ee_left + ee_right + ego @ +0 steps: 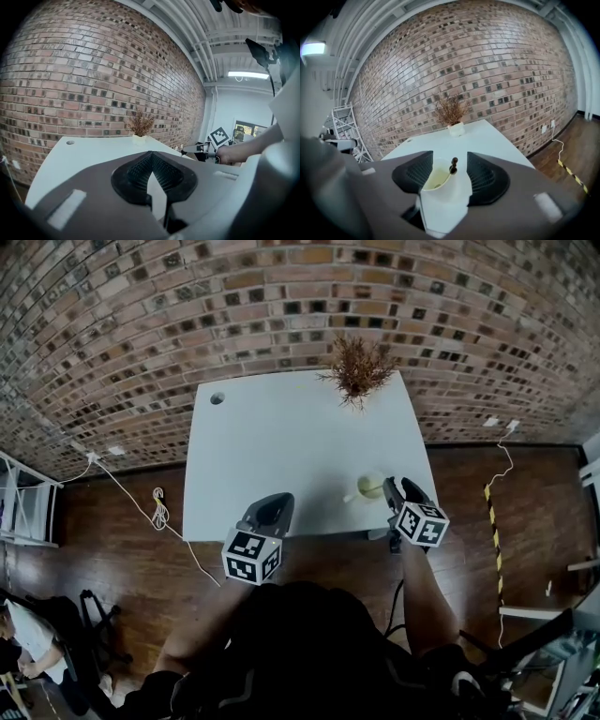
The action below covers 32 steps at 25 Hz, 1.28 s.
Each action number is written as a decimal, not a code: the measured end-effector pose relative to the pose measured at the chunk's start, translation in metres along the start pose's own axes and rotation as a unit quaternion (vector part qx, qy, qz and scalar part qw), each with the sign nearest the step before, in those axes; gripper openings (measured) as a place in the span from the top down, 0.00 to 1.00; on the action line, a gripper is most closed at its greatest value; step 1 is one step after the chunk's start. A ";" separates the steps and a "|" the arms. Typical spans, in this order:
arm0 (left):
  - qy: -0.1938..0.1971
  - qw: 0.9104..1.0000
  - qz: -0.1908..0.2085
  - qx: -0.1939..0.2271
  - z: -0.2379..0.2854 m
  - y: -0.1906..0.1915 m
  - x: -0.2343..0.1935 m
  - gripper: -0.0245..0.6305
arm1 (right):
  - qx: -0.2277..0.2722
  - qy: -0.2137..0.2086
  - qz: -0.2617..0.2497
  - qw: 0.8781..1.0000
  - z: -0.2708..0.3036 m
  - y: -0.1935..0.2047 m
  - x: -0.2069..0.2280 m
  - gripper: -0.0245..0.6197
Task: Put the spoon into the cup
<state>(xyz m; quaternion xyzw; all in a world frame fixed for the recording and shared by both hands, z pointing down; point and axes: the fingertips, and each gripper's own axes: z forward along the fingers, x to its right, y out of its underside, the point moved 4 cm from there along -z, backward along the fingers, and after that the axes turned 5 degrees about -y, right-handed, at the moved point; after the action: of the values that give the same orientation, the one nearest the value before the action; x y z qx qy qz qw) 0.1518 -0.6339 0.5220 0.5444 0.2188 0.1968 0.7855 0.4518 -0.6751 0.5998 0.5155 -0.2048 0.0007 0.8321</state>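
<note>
A pale cup (371, 486) stands near the front right edge of the white table (281, 437). In the right gripper view the cup (443, 197) sits between the wide-apart pads of my right gripper (449, 158), and neither pad presses on it. A spoon with a dark beaded handle (453, 164) stands inside the cup, leaning on its rim. In the head view my right gripper (395, 489) is just right of the cup. My left gripper (274, 506) hovers at the table's front edge, its pads (140, 166) meeting at the tips with nothing between them.
A dried plant in a white pot (357, 367) stands at the far right edge of the table. A round cable hole (217, 398) is at the far left corner. Brick wall behind, wooden floor and cables around, a metal rack (23, 512) at left.
</note>
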 end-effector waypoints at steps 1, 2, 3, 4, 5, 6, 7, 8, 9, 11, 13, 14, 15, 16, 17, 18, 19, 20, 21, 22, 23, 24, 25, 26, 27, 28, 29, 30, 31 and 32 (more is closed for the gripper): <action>0.000 1.000 0.002 0.002 -0.005 -0.001 0.000 0.97 | 0.011 0.007 0.005 1.000 -0.006 -0.004 0.000 0.60; -0.001 1.000 0.003 0.005 -0.010 -0.002 -0.001 0.97 | 0.020 0.011 0.008 1.000 -0.012 -0.006 -0.001 0.60; -0.001 1.000 0.005 0.008 -0.017 -0.004 -0.003 0.97 | 0.027 0.012 0.010 1.000 -0.018 -0.008 -0.003 0.60; 0.000 1.000 0.009 0.012 -0.025 -0.006 -0.004 0.97 | 0.034 0.012 0.012 0.999 -0.023 -0.011 -0.007 0.60; 0.002 1.000 0.015 0.018 -0.033 -0.009 -0.006 0.97 | 0.043 0.010 0.013 0.999 -0.029 -0.014 -0.013 0.60; 0.006 0.999 0.023 0.026 -0.041 -0.013 -0.009 0.97 | 0.052 0.006 0.013 0.999 -0.033 -0.018 -0.020 0.61; 0.009 0.999 0.032 0.033 -0.051 -0.015 -0.011 0.97 | 0.062 0.001 0.012 0.998 -0.039 -0.022 -0.028 0.63; 0.012 0.998 0.040 0.038 -0.061 -0.016 -0.013 0.97 | 0.070 -0.004 0.011 0.997 -0.044 -0.024 -0.039 0.64; 0.013 0.998 0.044 0.040 -0.072 -0.017 -0.015 0.97 | 0.076 -0.011 0.009 0.997 -0.050 -0.025 -0.050 0.66; 0.013 0.998 0.045 0.045 -0.095 -0.016 -0.021 0.97 | 0.084 -0.026 -0.002 0.996 -0.063 -0.026 -0.077 0.67; 0.005 0.998 0.041 0.051 -0.119 -0.014 -0.029 0.97 | 0.095 -0.045 -0.016 0.994 -0.078 -0.031 -0.105 0.69; 0.000 0.998 0.036 0.053 -0.132 -0.012 -0.033 0.97 | 0.103 -0.055 -0.022 0.993 -0.086 -0.033 -0.120 0.70; -0.005 0.998 0.032 0.054 -0.146 -0.011 -0.038 0.97 | 0.110 -0.064 -0.026 0.992 -0.095 -0.034 -0.135 0.73; -0.008 0.998 0.030 0.055 -0.160 -0.009 -0.042 0.97 | 0.118 -0.072 -0.028 0.990 -0.104 -0.034 -0.150 0.75; -0.011 0.998 0.030 0.057 -0.176 -0.008 -0.045 0.97 | 0.124 -0.081 -0.031 0.988 -0.113 -0.033 -0.166 0.78; -0.013 0.998 0.031 0.059 -0.192 -0.008 -0.049 0.97 | 0.129 -0.090 -0.034 0.987 -0.122 -0.032 -0.183 0.80; -0.015 0.998 0.032 0.061 -0.208 -0.007 -0.052 0.97 | 0.132 -0.099 -0.038 0.986 -0.130 -0.031 -0.200 0.82; -0.016 0.997 0.033 0.063 -0.225 -0.006 -0.056 0.97 | 0.135 -0.107 -0.042 0.984 -0.137 -0.029 -0.216 0.84; -0.017 0.997 0.032 0.066 -0.242 -0.003 -0.059 0.97 | 0.138 -0.115 -0.045 0.983 -0.145 -0.026 -0.233 0.86; -0.017 0.997 0.031 0.069 -0.260 0.000 -0.062 0.97 | 0.141 -0.121 -0.048 0.981 -0.153 -0.021 -0.250 0.87; -0.016 0.997 0.031 0.072 -0.278 0.004 -0.065 0.97 | 0.145 -0.127 -0.052 0.980 -0.162 -0.017 -0.266 0.87; -0.016 0.997 0.031 0.075 -0.296 0.008 -0.069 0.97 | 0.148 -0.131 -0.057 0.979 -0.172 -0.011 -0.282 0.88; -0.016 0.996 0.032 0.077 -0.313 0.012 -0.072 0.97 | 0.150 -0.132 -0.064 0.978 -0.182 -0.005 -0.298 0.88; -0.017 0.996 0.032 0.078 -0.330 0.016 -0.076 0.97 | 0.150 -0.133 -0.071 0.977 -0.193 0.001 -0.314 0.88; -0.016 0.996 0.030 0.079 -0.346 0.021 -0.079 0.97 | 0.149 -0.131 -0.076 0.977 -0.204 0.009 -0.330 0.89; -0.015 0.996 0.027 0.080 -0.362 0.025 -0.081 0.97 | 0.147 -0.130 -0.080 0.977 -0.217 0.017 -0.346 0.89; -0.013 0.996 0.024 0.081 -0.377 0.029 -0.083 0.97 | 0.144 -0.129 -0.084 0.978 -0.230 0.024 -0.361 0.90; -0.011 0.996 0.020 0.083 -0.390 0.033 -0.083 0.97 | 0.142 -0.128 -0.087 0.978 -0.243 0.031 -0.375 0.91; -0.009 0.996 0.018 0.086 -0.403 0.035 -0.082 0.97 | 0.141 -0.127 -0.091 0.978 -0.255 0.037 -0.387 0.91; -0.006 0.996 0.017 0.091 -0.413 0.037 -0.080 0.97 | 0.141 -0.126 -0.095 0.977 -0.265 0.042 -0.396 0.92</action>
<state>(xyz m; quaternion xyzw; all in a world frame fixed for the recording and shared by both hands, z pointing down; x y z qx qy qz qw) -0.1474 -0.3480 0.4389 0.6181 0.2219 0.1861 0.7308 0.1700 -0.3451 0.3981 0.6408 -0.2558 -0.1145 0.7148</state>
